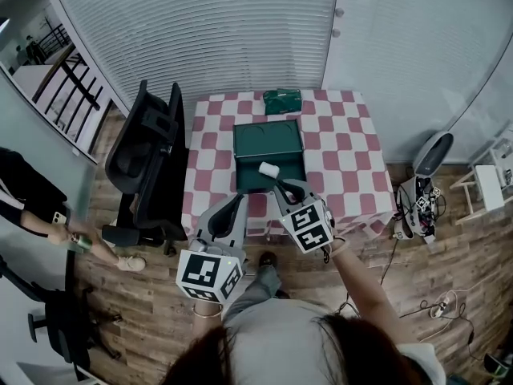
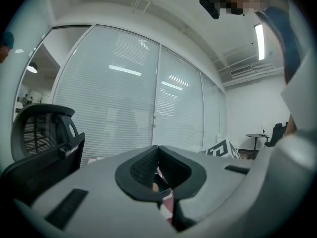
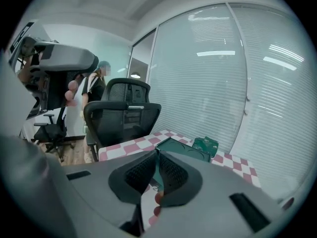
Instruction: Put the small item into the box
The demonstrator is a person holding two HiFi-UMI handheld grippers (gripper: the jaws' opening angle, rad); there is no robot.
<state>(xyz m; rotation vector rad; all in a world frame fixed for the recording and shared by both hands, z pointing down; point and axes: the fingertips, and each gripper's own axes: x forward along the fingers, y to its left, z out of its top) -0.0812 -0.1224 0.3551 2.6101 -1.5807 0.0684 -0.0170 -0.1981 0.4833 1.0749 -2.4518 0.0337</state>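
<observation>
Clamping small item [image 1: 268, 169] over green box [image 1: 256, 143] (right gripper [image 1: 272, 176] jaws).

Pale grey on the bodies of the left gripper [image 1: 239, 200] and the right gripper [image 1: 280, 184], black on the ribbed pads [image 3: 171, 172]. Black-and-white square markers on each marker cube [image 1: 210, 275]. Ahead of both tools, red-and-white checks across the tablecloth [image 1: 353, 155]. Dark green on the open box [image 1: 268, 139] just beyond the right tips, plain white on the small item [image 1: 268, 169] against it. Brighter green on the packet [image 1: 282, 100] farther out, any pattern too small to read. Black on the mesh-backed office chair [image 1: 148, 163] off to the left tool's side. Warm brown planks on the floor [image 1: 417, 287] beneath. Pale horizontal slats on the blinds [image 1: 224, 30] far ahead.
</observation>
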